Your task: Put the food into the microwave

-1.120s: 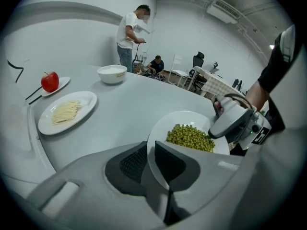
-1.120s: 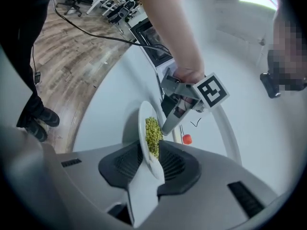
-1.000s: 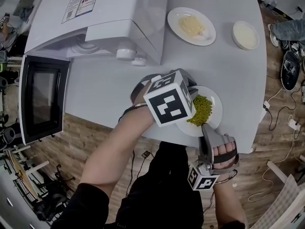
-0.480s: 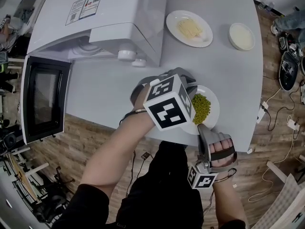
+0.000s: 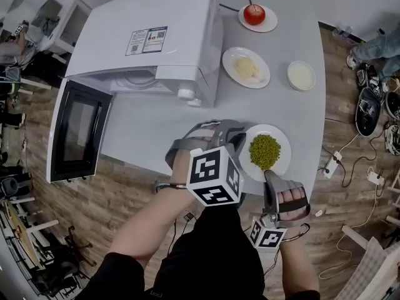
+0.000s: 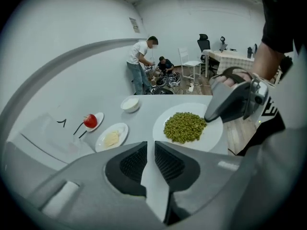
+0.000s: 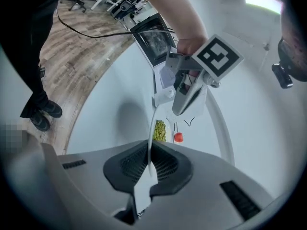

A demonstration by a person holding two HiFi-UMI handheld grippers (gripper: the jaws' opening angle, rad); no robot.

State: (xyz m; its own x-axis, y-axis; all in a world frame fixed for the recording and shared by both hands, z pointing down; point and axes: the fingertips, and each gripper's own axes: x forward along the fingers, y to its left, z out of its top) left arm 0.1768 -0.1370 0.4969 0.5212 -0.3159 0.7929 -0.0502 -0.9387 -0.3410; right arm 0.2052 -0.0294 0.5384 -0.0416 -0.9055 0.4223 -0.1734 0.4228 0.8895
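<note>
A white plate (image 5: 282, 147) heaped with green peas (image 5: 265, 151) hangs level over the grey table's near edge. My left gripper (image 5: 240, 141) is shut on its left rim. My right gripper (image 5: 270, 174) is shut on its near rim. In the left gripper view the peas (image 6: 184, 127) lie just past my left gripper (image 6: 150, 150), with white rim in the jaws. The right gripper view shows the plate (image 7: 153, 123) edge-on, running into my right gripper (image 7: 149, 159). The white microwave (image 5: 156, 42) stands at the table's left, its dark door (image 5: 81, 130) swung open.
On the table (image 5: 144, 124) beyond the peas stand a plate of pale yellow food (image 5: 246, 67), a small white bowl (image 5: 301, 75) and a plate with a tomato (image 5: 254, 14). Cables lie on the wooden floor (image 5: 350, 167) at the right. Two people (image 6: 141, 63) are far off.
Both grippers have risen with the plate of peas between them. The left gripper's marker cube has swung toward me and tipped down.
</note>
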